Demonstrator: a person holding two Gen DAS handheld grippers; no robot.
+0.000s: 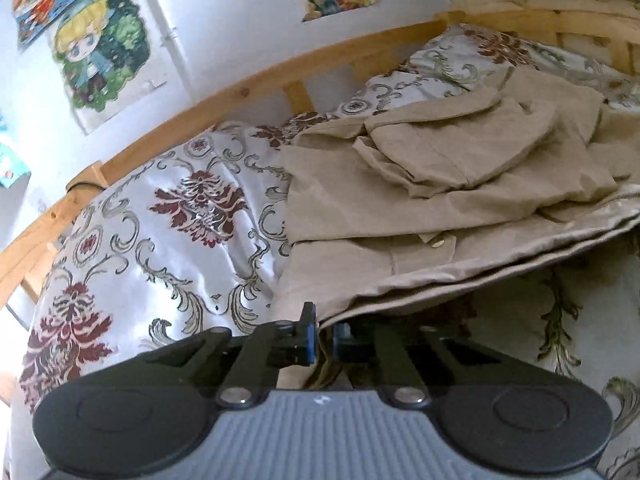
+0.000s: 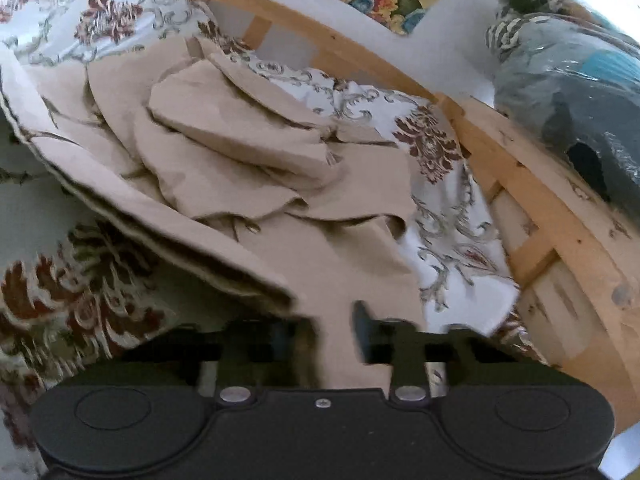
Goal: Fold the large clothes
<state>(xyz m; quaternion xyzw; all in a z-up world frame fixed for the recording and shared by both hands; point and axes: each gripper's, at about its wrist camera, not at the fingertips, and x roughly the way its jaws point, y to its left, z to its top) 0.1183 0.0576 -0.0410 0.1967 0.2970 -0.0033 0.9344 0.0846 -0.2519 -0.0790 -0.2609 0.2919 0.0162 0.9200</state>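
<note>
Left tongs [image 1: 325, 340] pinch the lifted edge of the beige garment [image 1: 460, 184], jaws nearly together with the cloth between them. Right tongs [image 2: 326, 336] also clamp garment [image 2: 248, 152] cloth, fabric bunched between the jaws, view blurred. Garment lies crumpled on the floral bedspread [image 1: 180, 240] of a wooden-railed bed [image 1: 256, 80], near edge raised off it; posters [image 1: 100, 48] on wall behind.

right gripper [image 2: 334, 336] fingers motion-blurred, left one smeared into cloth | beige garment [image 2: 248, 152] near hem hidden behind gripper body | plastic-wrapped bundle [image 2: 568, 80] cut off by frame edge, contents unreadable | left-wrist posters [image 1: 96, 44] cropped
</note>
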